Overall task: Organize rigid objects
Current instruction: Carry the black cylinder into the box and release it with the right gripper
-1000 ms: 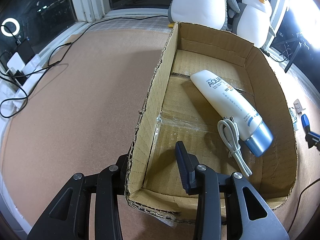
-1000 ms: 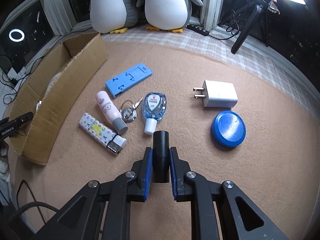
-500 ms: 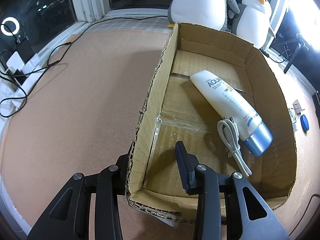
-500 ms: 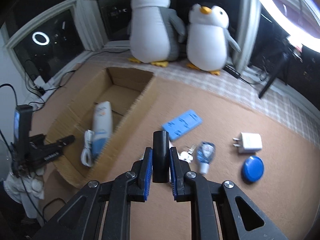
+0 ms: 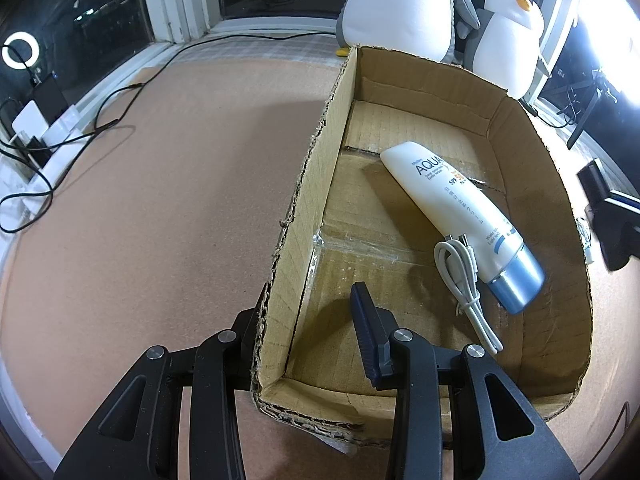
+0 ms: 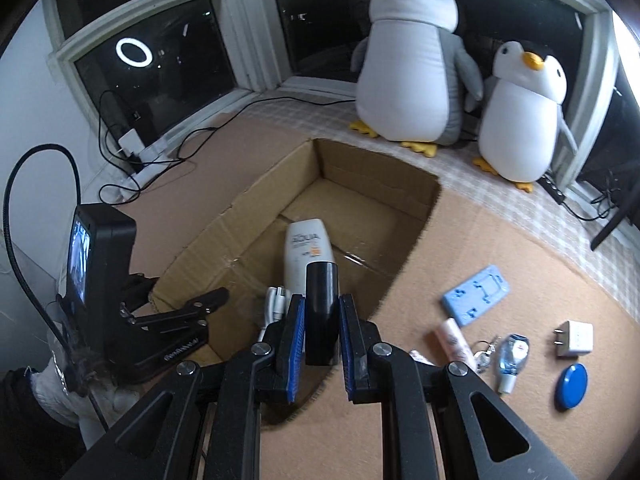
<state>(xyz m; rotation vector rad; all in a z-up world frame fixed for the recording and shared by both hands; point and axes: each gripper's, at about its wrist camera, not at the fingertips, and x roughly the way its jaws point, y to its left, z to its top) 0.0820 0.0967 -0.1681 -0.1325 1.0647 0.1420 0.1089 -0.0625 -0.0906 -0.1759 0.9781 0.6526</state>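
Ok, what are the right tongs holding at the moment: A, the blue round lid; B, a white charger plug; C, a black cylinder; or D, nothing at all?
C: in the right wrist view the right tongs are closed on a black cylinder, while the white charger plug and blue round lid lie on the mat.

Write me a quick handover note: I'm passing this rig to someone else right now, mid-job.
Left gripper: shut on the near-left wall of the brown cardboard box, steadying it.
Right gripper: shut on a small black cylinder, poised over the box's near end.
Done: white sunscreen tube with blue cap and coiled white cable lie in the box.
Left: drop the cylinder in, then fetch from the mat the blue plastic stand, pink tube, keys, clear blue bottle, white charger and round blue disc.
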